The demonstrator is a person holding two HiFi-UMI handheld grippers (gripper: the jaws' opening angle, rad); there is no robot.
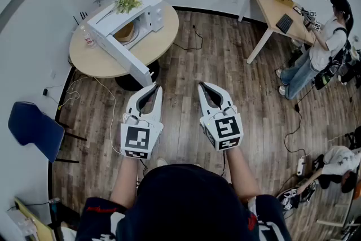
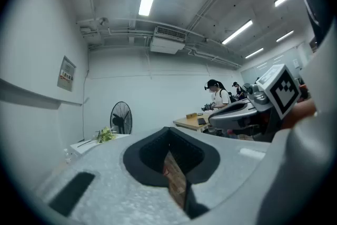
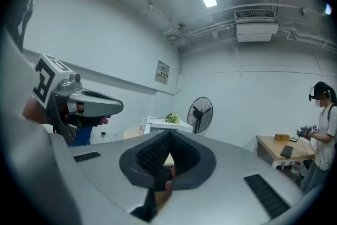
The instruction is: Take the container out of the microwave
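Tan container [image 1: 125,33] beyond left hand-held gripper [image 1: 154,87].

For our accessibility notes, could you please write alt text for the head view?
A person holds two shut grippers, left gripper and right gripper, side by side over a wooden floor. Beyond them, a white microwave stands on a round table, door open, a container inside.

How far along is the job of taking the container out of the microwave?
Done: the door of the white box-shaped microwave stands open on the round wooden table. In hand: nothing; left claw and right claw are both shut and empty, short of the table. Left: reach in, grip the tan round container inside, bring it out.
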